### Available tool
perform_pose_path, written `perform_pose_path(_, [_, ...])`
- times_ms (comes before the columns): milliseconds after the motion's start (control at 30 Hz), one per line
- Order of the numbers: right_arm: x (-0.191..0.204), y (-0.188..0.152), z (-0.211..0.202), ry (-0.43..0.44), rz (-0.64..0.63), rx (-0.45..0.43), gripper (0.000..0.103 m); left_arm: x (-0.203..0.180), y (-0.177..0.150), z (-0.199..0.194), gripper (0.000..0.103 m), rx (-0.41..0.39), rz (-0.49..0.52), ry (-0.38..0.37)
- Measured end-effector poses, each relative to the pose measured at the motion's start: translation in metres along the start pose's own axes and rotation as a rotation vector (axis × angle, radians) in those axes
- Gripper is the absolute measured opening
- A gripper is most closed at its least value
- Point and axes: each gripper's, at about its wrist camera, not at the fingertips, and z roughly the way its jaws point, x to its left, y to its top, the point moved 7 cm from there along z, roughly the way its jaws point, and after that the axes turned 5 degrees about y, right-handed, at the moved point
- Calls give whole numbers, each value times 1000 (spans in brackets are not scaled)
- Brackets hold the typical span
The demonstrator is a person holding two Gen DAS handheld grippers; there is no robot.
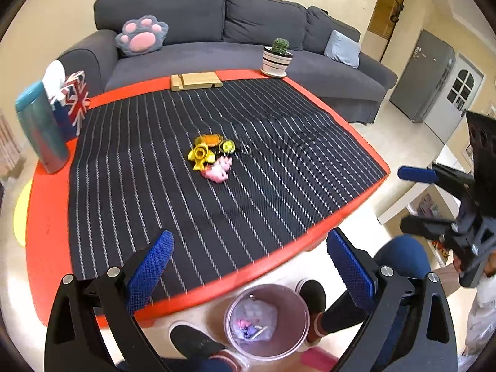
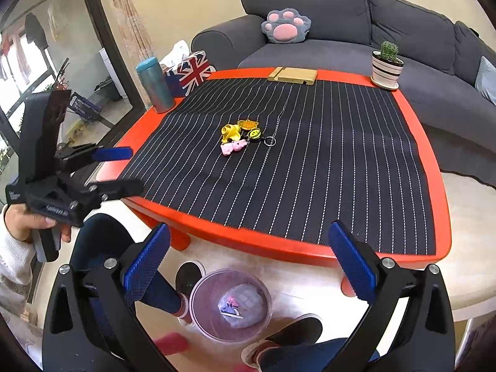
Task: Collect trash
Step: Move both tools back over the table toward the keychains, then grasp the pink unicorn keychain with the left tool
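A home living room: a grey sofa with a paw-shaped cushion stands at the far side, a potted cactus sits on the low red counter, and doors lead off at the right.

Striped cloth mostly open; trinket cluster mid-table; bottle, cactus pot at corners.
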Motion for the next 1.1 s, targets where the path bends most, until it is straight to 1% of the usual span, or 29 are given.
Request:
perform_pose_path(167, [-4, 1, 5, 5, 7, 4, 100, 5, 18, 23, 95, 12, 16, 13])
perform_pose_path(433, [-9, 0, 7, 4, 21, 9, 100, 14, 37, 63, 95, 66, 13, 21])
perform_pose_path(500, [-12, 0, 7, 3, 25, 8, 100, 17, 39, 71, 95, 73, 14, 25])
perform_pose_path(733, [-18, -3, 10, 3, 40, 14, 100, 25, 45, 102, 95, 105, 18, 76])
perform_pose_path(833, [-22, -4, 13, 7, 50, 18, 100, 25, 45, 111, 93, 112, 22, 82])
perform_pose_path(900, [-23, -5, 15, 7, 55, 22, 100, 25, 44, 117, 78, 126, 24, 84])
perform_pose_path(967, [-24, -6, 17, 8, 58, 26, 100, 26, 42, 122, 73, 137, 23, 88])
perform_pose_path(1000, [-24, -7, 17, 8, 59, 27, 100, 27, 42, 124, 68, 137, 21, 89])
perform_pose_path(1033, [-25, -7, 18, 8, 60, 27, 100, 27, 42, 125, 65, 136, 19, 90])
perform_pose_path(1100, [-25, -7, 19, 9, 63, 29, 100, 27, 42, 128, 54, 137, 22, 90])
